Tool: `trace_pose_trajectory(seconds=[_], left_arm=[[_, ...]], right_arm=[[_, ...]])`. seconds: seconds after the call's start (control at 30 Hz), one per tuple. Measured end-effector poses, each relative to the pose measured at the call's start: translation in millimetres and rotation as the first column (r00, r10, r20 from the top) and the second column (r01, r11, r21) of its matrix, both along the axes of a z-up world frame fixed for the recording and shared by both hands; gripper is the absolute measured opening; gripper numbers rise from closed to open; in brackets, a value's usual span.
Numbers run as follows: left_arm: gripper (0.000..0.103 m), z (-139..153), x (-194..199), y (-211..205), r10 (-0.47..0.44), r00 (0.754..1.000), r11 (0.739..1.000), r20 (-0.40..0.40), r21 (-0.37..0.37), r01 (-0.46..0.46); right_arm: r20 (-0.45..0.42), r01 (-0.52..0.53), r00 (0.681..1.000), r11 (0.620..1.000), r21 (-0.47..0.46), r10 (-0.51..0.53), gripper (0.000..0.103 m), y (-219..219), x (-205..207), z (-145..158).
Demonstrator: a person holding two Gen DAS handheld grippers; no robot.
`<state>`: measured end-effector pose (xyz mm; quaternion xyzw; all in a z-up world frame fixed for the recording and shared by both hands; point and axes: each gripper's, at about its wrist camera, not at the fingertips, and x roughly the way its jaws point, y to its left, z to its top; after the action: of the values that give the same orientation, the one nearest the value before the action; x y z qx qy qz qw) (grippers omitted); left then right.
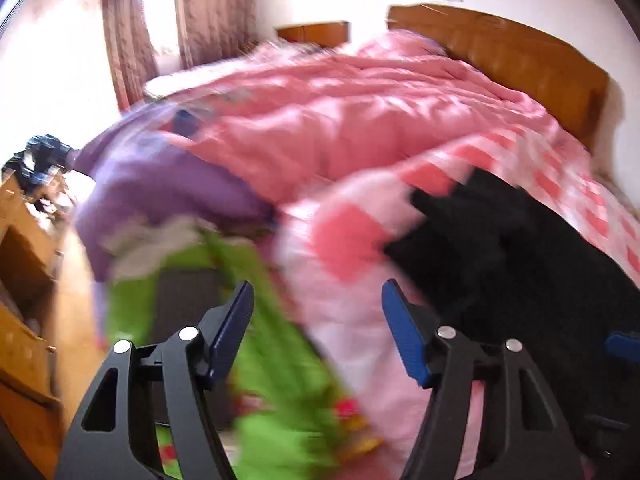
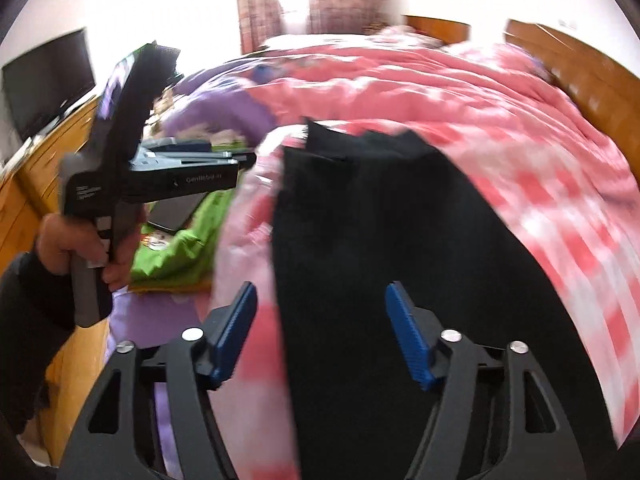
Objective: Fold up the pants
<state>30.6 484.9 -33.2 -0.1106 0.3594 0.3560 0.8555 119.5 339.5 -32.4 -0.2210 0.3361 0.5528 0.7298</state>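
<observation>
Black pants (image 2: 384, 248) lie spread on a pink-and-white checked sheet (image 2: 568, 216) on the bed, one end toward the pink quilt. In the left wrist view the pants (image 1: 500, 248) are to the right. My right gripper (image 2: 322, 320) is open and empty, held just above the near part of the pants. My left gripper (image 1: 318, 320) is open and empty, over the sheet's edge left of the pants. It also shows in the right wrist view (image 2: 236, 160), held in a hand at the left. Both views are blurred by motion.
A pink quilt (image 1: 360, 120) and a purple blanket (image 1: 160, 184) cover the far bed. A green cloth (image 1: 280, 360) lies at the bed's left edge. A wooden headboard (image 1: 520, 52) stands at the back right, a wooden cabinet (image 1: 24, 280) and a TV (image 2: 44, 88) at the left.
</observation>
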Motion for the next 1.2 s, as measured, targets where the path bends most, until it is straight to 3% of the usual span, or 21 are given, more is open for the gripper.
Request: trace_pose_trajectory(seconds=[0.07, 0.2, 0.23, 0.37, 0.47, 0.6, 0.67, 0.73, 0.77, 0.8, 0.87, 1.0, 1.07, 1.13, 1.2], left_arm=[[0.067, 15, -18, 5, 0.015, 1.0, 1.0, 0.023, 0.025, -0.016], [0.073, 34, -47, 8, 0.021, 0.998, 0.999, 0.066, 0.044, -0.024], [0.074, 36, -51, 10, 0.019, 0.997, 0.999, 0.07, 0.041, -0.022], [0.074, 31, -56, 15, -0.009, 0.996, 1.0, 0.086, -0.028, 0.011], [0.075, 25, -50, 12, -0.031, 0.994, 0.997, 0.109, -0.072, 0.039], [0.077, 8, -31, 13, -0.044, 0.991, 0.983, 0.128, -0.174, 0.066], [0.077, 3, -24, 15, -0.024, 0.991, 0.979, 0.132, -0.198, 0.05], [0.077, 0, -20, 17, -0.018, 0.989, 0.972, 0.145, -0.231, 0.052], [0.077, -2, -17, 17, -0.016, 0.989, 0.967, 0.148, -0.25, 0.053], [0.077, -4, -13, 17, -0.016, 0.989, 0.961, 0.146, -0.272, 0.056], [0.077, -3, -9, 12, -0.028, 0.99, 0.959, 0.137, -0.277, 0.065], [0.082, 9, -6, -11, -0.078, 0.985, 0.972, 0.155, -0.208, 0.11], [0.084, 14, -3, -24, -0.116, 0.979, 0.973, 0.166, -0.178, 0.145], [0.086, 14, 10, -40, -0.168, 0.977, 0.972, 0.135, -0.142, 0.187], [0.086, 7, 30, -52, -0.201, 0.976, 0.971, 0.079, -0.116, 0.21]], right_arm=[[0.015, -0.015, 1.0, 0.999, -0.028, 0.015, 0.057, 30, 0, -5], [-0.006, 0.02, 1.0, 0.996, -0.081, -0.021, 0.042, 59, 17, -21], [-0.003, 0.029, 1.0, 0.996, -0.082, -0.029, 0.033, 60, 19, -23], [-0.051, 0.016, 0.999, 1.0, 0.017, -0.015, 0.01, 47, 20, -4], [-0.008, -0.014, 1.0, 0.999, 0.03, 0.014, 0.009, 42, 14, 7], [-0.076, -0.069, 0.994, 0.995, 0.069, 0.074, 0.009, 36, 6, 14], [-0.073, -0.101, 0.992, 0.995, 0.022, 0.103, 0.009, 40, -3, 5], [-0.045, -0.055, 0.998, 0.998, -0.031, 0.054, 0.009, 48, 1, -11], [-0.064, -0.011, 0.998, 0.999, -0.049, 0.008, 0.01, 50, 11, -19], [-0.138, 0.019, 0.99, 0.999, -0.036, -0.024, 0.012, 47, 22, -25], [-0.214, 0.027, 0.976, 0.999, -0.017, -0.03, 0.015, 41, 29, -22], [-0.219, -0.016, 0.975, 0.999, 0.046, 0.026, 0.015, 4, 21, 6], [-0.167, 0.018, 0.986, 0.998, 0.054, -0.009, 0.025, -34, 26, 14], [-0.121, 0.106, 0.988, 0.993, 0.046, -0.1, 0.096, -69, 41, 12], [-0.075, 0.217, 0.974, 0.976, 0.034, -0.214, 0.099, -111, 65, 10]])
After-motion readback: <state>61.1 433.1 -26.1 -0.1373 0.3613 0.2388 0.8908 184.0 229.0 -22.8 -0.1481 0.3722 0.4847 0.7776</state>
